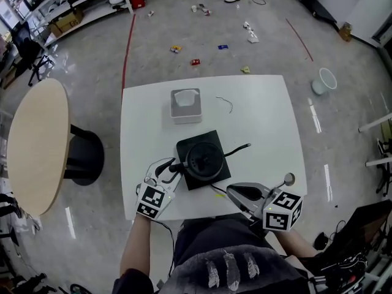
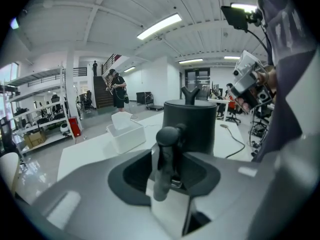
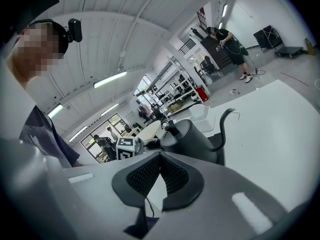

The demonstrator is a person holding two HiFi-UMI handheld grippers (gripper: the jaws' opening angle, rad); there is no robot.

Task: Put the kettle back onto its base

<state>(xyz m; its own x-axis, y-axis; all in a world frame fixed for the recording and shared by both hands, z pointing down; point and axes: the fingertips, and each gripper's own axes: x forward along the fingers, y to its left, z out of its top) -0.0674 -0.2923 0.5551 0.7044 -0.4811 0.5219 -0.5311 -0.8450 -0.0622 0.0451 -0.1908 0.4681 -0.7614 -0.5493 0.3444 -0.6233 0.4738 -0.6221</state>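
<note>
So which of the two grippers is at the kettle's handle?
The left gripper: the kettle's handle stands between its jaws; the right gripper sits apart, empty.

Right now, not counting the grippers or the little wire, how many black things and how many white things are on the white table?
Black: 2, the kettle and the square base under it
White: 1, the open box behind them
Total: 3
</note>
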